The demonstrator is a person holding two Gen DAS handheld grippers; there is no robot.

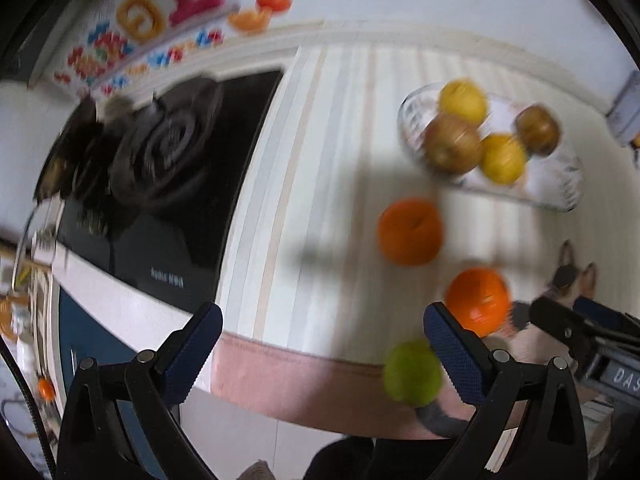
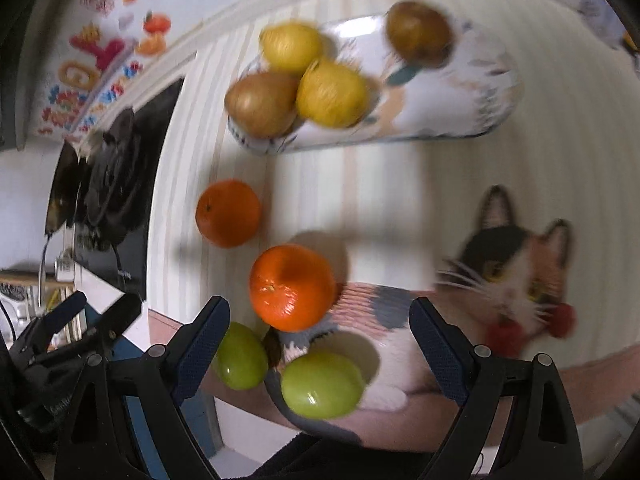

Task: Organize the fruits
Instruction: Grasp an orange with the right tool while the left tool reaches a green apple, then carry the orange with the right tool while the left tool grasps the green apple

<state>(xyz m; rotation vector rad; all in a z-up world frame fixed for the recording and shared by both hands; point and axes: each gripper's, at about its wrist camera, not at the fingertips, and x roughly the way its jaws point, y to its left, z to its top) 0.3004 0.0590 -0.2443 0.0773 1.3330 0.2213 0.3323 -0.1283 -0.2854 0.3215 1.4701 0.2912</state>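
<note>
Four fruits sit in the glass tray (image 2: 460,120): two lemons, two brownish ones. Two oranges (image 2: 292,286) and two green fruits (image 2: 320,384) lie loose on the cat mat, unsorted. Left gripper (image 1: 322,354) and right gripper (image 2: 320,354) gape wide, empty.

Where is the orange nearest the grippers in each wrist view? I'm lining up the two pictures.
Left wrist view: the nearer orange sits lower right, just above the right finger's tip.
Right wrist view: the same orange lies centre-low, above the two green fruits.
Shared landmark: the glass tray of yellow and brown fruit, beyond both oranges in each view.
</note>
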